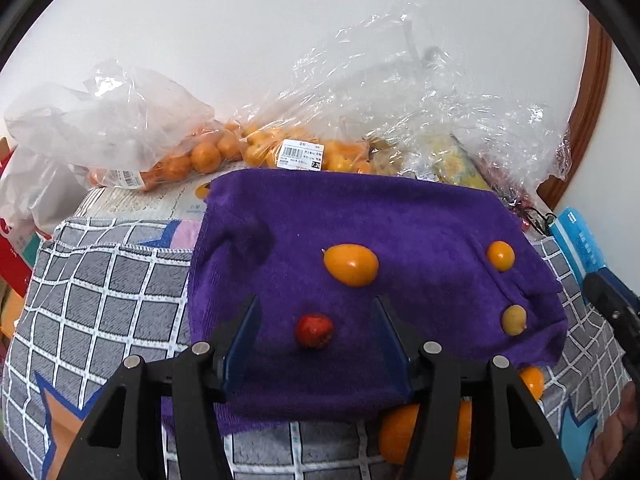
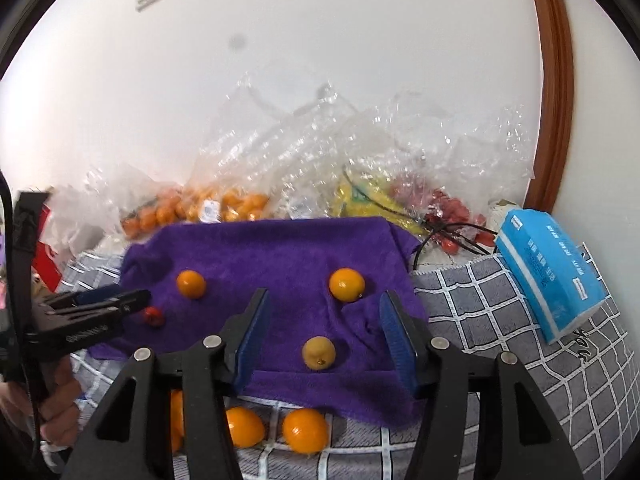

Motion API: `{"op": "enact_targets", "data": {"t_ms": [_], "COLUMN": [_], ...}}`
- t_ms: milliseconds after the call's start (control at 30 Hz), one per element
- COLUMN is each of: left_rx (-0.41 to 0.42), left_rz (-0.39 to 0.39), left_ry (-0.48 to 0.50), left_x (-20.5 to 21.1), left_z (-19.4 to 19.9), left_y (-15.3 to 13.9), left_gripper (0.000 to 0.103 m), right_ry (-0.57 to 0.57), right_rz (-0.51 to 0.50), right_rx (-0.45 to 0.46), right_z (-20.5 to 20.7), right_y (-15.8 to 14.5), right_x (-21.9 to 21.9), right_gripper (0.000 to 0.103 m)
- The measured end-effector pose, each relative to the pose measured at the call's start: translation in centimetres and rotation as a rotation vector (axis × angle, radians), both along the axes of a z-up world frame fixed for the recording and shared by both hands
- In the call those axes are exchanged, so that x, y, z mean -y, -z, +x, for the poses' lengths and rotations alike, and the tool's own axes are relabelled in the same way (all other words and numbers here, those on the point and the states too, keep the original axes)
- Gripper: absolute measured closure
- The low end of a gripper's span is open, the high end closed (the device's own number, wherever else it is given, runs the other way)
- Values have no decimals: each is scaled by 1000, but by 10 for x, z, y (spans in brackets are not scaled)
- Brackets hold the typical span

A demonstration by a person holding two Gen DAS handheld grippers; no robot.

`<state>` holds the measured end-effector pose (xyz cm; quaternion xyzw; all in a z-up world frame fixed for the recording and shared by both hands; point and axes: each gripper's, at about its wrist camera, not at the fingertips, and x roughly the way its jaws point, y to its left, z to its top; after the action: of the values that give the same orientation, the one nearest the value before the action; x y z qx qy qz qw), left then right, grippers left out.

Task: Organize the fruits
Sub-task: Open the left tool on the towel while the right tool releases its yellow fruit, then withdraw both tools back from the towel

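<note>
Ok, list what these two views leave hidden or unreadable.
- Orange fruit below the purple towel: left wrist view, mostly covered by the left gripper frame.
- Price label on the bag: left wrist view, print too small to read.
- Fruit in the crumpled bags: right wrist view, blurred by glare and folds.
- Left-most orange: right wrist view, behind the right gripper frame.
- Tissue pack: left wrist view, cut off near the edge.
</note>
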<state>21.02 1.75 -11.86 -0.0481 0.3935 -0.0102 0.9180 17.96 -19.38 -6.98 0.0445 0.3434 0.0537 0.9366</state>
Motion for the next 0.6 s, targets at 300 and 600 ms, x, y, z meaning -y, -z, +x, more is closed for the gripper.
{"op": "enact_targets", "data": {"t_ms": [300, 600], "left_rx": [16, 40], "left_rz": [17, -28], "left_ry": [5, 38], "left_x": [8, 19], "left_z": [-33, -76], "left_y": [-12, -29], "left_gripper": [48, 48], "right_ry": [-22, -40], "right_rz": [20, 21], "right_rx": [-10, 2], "right_z": [-33, -74], "right_y": [-17, -36], "right_x": [-6, -10], "right_gripper": [54, 54]}}
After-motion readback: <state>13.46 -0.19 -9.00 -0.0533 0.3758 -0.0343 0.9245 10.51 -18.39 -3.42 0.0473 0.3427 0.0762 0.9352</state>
